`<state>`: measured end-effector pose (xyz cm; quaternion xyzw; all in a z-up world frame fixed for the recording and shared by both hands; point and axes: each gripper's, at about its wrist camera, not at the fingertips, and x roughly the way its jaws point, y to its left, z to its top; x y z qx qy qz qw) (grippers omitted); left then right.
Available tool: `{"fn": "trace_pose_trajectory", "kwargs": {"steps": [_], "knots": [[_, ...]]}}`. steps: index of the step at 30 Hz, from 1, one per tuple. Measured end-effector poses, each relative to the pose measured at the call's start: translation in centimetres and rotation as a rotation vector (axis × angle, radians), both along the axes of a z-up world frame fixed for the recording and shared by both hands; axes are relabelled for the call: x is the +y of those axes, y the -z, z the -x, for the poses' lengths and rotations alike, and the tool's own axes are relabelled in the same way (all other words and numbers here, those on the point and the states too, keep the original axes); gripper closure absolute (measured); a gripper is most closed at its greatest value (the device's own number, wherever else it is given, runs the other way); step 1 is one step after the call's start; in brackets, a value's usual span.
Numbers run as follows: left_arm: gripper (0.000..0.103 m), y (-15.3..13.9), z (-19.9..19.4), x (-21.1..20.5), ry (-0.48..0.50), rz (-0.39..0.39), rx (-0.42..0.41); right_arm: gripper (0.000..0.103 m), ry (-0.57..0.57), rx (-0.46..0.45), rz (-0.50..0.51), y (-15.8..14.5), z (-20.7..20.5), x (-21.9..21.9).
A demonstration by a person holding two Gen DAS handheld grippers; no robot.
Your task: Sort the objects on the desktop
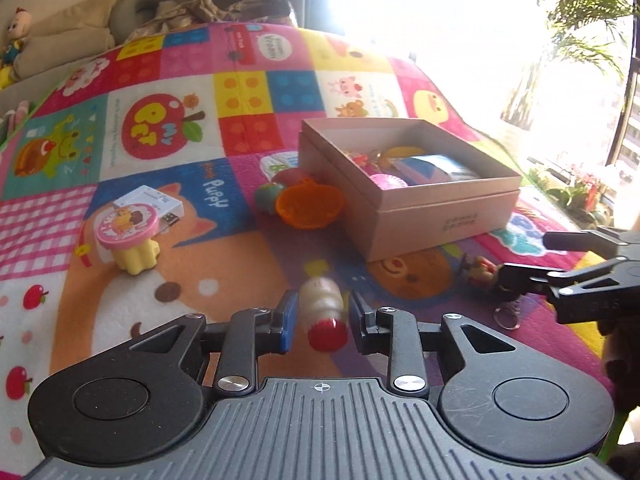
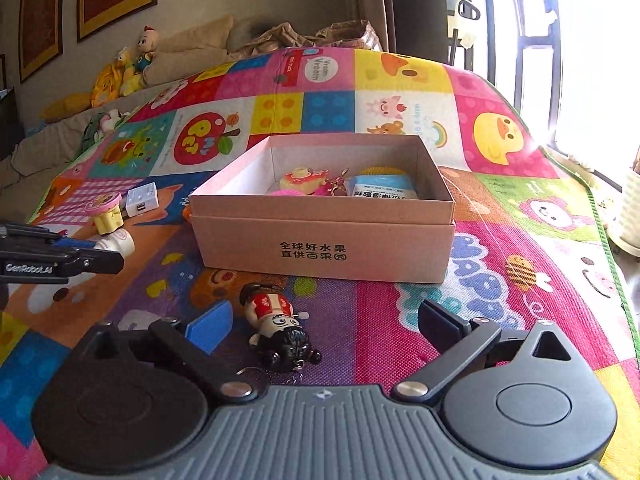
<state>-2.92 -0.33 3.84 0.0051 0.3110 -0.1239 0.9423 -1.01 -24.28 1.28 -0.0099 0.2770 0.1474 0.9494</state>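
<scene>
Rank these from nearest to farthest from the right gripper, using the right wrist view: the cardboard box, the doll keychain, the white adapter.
1. doll keychain: lying on the mat between the open fingers of the right gripper.
2. cardboard box: straight ahead, beyond the keychain.
3. white adapter: far left, past the box's front corner.

You see a matt cardboard box (image 2: 324, 248) on a woven, textured play mat (image 2: 400, 320), and a glossy plastic figure keychain (image 2: 280, 328) with its metal ring.

We see from both wrists, low over the mat (image 1: 180, 280), angled down, close. Left view faces the box (image 1: 420, 208) corner-on; right squarely. Shared: box (image 2: 320, 240), mat (image 2: 400, 320).
</scene>
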Motion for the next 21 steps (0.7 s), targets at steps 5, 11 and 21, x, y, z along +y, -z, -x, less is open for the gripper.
{"fn": "trace_pose_trajectory", "kwargs": {"steps": [5,11,21], "knots": [[0.047,0.4,1.1,-1.0,0.029,-0.045,0.014,0.000,0.001,0.008,0.022,0.1,0.0,0.4],[0.033,1.5,1.5,-1.6,0.048,-0.107,0.046,0.000,0.011,0.020,0.033,0.2,0.0,0.5],[0.024,1.8,1.5,2.2,-0.106,-0.231,0.044,0.000,0.006,0.105,0.035,0.8,-1.3,0.6]]}}
